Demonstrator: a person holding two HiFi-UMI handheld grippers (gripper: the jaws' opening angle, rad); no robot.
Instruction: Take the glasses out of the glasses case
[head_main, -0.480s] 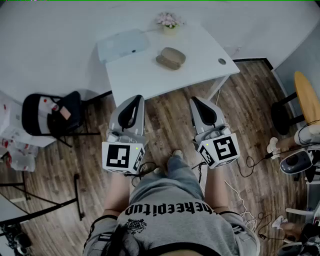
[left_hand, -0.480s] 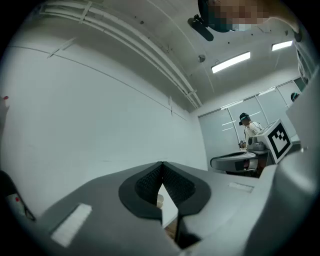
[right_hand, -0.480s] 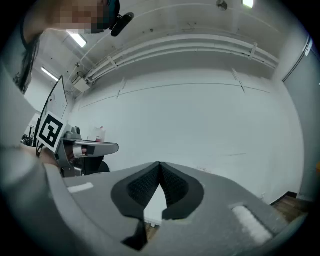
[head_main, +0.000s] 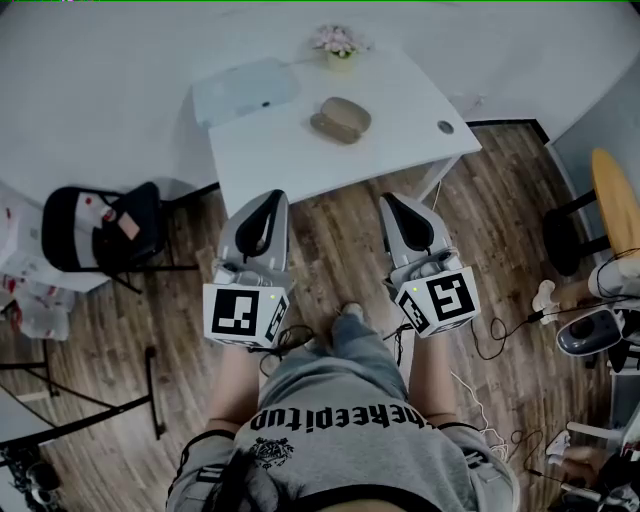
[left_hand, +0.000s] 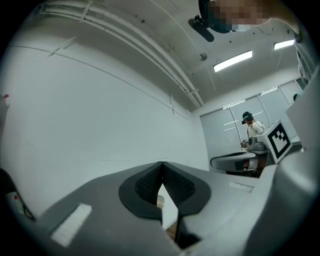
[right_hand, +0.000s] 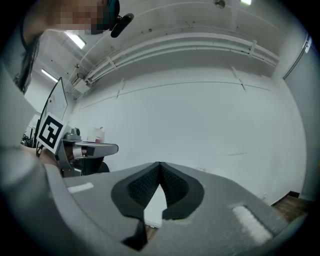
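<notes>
A tan glasses case lies closed on the white table, seen in the head view, well ahead of both grippers. My left gripper and right gripper are held side by side over the wooden floor, short of the table's near edge. Both are shut with nothing between their tips. In the left gripper view my left gripper points up at a white wall. In the right gripper view my right gripper does the same. The glasses are not visible.
On the table stand a small pot of pink flowers at the far edge and a pale translucent box at the far left. A black chair stands left of the table. A wooden stool and cables lie at right.
</notes>
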